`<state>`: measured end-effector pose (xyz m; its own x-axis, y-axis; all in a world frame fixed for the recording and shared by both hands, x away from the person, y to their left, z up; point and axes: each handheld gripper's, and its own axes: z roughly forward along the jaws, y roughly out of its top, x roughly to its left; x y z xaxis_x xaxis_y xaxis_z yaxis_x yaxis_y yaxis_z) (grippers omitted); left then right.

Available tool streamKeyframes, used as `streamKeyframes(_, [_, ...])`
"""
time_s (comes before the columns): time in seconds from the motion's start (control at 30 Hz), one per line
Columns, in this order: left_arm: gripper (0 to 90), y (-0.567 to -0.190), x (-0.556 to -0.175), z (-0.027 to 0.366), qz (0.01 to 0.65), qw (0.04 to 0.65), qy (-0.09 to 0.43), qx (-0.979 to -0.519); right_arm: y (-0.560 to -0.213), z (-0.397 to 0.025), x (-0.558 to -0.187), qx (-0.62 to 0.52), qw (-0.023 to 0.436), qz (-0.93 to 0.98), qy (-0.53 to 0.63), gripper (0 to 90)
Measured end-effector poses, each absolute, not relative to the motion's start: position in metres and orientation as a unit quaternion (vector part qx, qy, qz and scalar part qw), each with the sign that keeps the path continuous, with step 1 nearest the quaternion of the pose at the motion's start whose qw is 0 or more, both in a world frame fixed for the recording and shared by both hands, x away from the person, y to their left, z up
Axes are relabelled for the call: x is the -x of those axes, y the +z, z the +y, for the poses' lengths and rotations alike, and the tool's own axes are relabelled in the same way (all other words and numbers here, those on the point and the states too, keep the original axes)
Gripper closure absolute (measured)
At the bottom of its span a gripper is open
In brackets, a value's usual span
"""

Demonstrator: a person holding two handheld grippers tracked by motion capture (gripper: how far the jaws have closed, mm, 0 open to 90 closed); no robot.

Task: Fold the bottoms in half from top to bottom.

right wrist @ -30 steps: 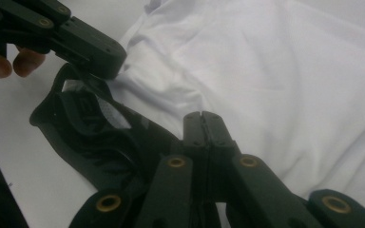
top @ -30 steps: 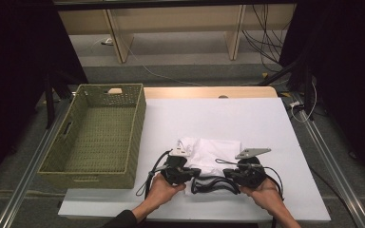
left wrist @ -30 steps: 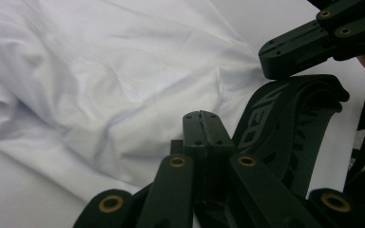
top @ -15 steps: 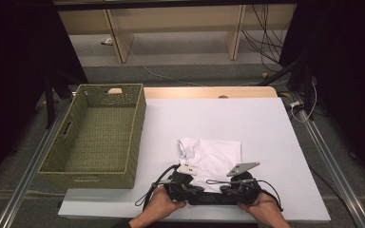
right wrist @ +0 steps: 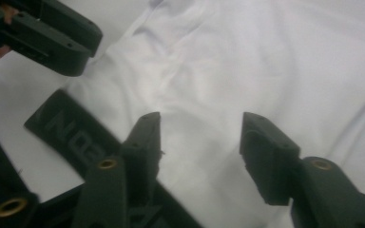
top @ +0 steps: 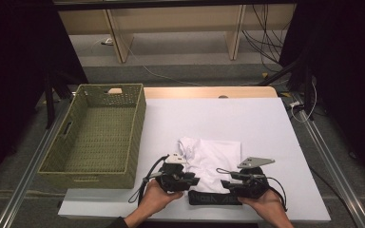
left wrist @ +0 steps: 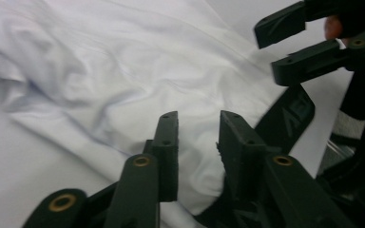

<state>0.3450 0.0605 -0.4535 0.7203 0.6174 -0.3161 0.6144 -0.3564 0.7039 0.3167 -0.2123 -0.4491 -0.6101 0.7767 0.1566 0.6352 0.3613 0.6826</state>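
Note:
A white garment lies spread flat on the white table, its black lettered waistband toward the near edge. My left gripper stands open at the garment's near left corner, and my right gripper stands open at its near right. In the left gripper view the jaws are apart over white cloth, beside the band. The right gripper view has my right gripper open wide above the cloth, with the band to its left.
A green woven basket, with nothing in it, stands on the table's left side. The far half of the table is bare white surface. Metal rails run along both sides, and cables lie on the floor at the back right.
Both grippers drew the waistband toward the near edge, which pulled the crumpled garment flat. Both now stand open, a little farther in over the cloth.

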Motion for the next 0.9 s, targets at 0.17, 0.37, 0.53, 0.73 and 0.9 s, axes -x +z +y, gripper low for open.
streamKeyframes(0.17, [47.9, -0.452, -0.353, 0.067, 0.410, 0.418, 0.015, -0.811, -0.448, -0.222, -0.322, -0.453, 0.119, 0.798, 0.379, 38.8])
streamKeyframes(0.37, [31.4, -0.456, -0.363, 0.071, 0.449, 0.404, 0.026, -0.797, -0.445, -0.230, -0.324, -0.469, 0.141, 0.780, 0.390, 34.2])
streamKeyframes(0.53, [24.8, -0.458, -0.374, 0.076, 0.474, 0.396, 0.031, -0.786, -0.443, -0.234, -0.324, -0.478, 0.148, 0.768, 0.399, 32.1])
streamKeyframes(0.73, [20.8, -0.463, -0.385, 0.076, 0.493, 0.387, 0.018, -0.779, -0.441, -0.237, -0.323, -0.482, 0.157, 0.757, 0.412, 29.6])
streamKeyframes(0.9, [19.2, -0.468, -0.392, 0.073, 0.502, 0.383, 0.007, -0.775, -0.438, -0.240, -0.322, -0.482, 0.168, 0.743, 0.433, 27.1])
